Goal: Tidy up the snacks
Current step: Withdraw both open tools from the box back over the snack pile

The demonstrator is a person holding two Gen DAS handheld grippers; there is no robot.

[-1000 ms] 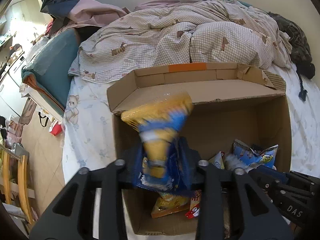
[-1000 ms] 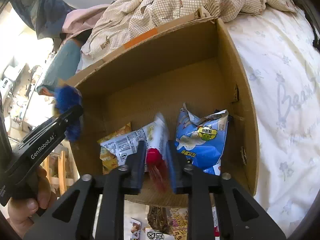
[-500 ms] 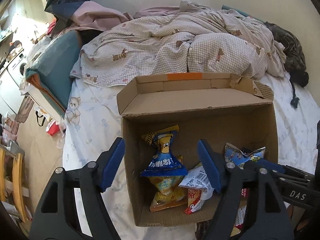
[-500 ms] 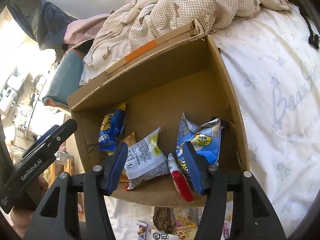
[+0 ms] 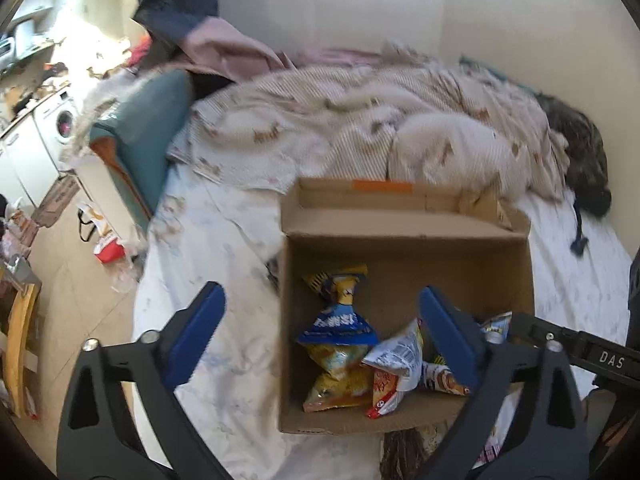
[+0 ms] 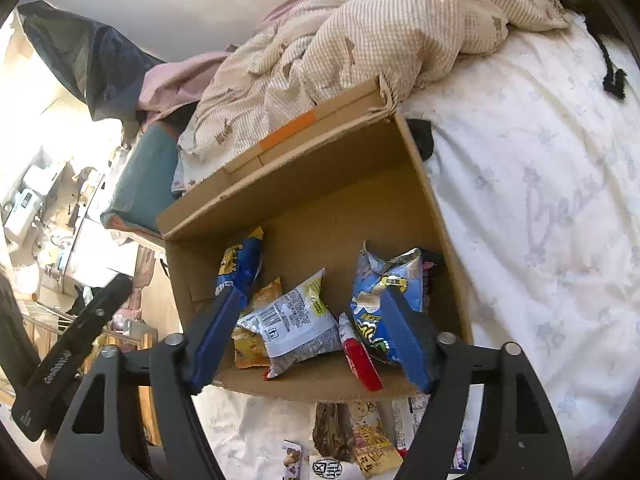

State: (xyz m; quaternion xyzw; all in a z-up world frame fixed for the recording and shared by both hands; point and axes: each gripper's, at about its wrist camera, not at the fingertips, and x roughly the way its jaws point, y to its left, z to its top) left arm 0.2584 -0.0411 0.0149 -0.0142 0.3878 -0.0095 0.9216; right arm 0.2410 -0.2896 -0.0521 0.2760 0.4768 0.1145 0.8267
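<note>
Since one second ago, the blue and yellow packet [image 5: 338, 312] has been released by the left gripper [image 5: 320, 332], whose fingers are now spread wide and empty; the packet is seen standing inside the cardboard box [image 5: 404, 236] at its left wall.

From the right wrist, the red packet [image 6: 362, 358] has likewise been let go by the right gripper [image 6: 316, 338], its fingers wide apart. More snacks [image 6: 360, 440] are left on the bed sheet [image 6: 540, 200] below the box, so another pick is judged necessary.
</note>
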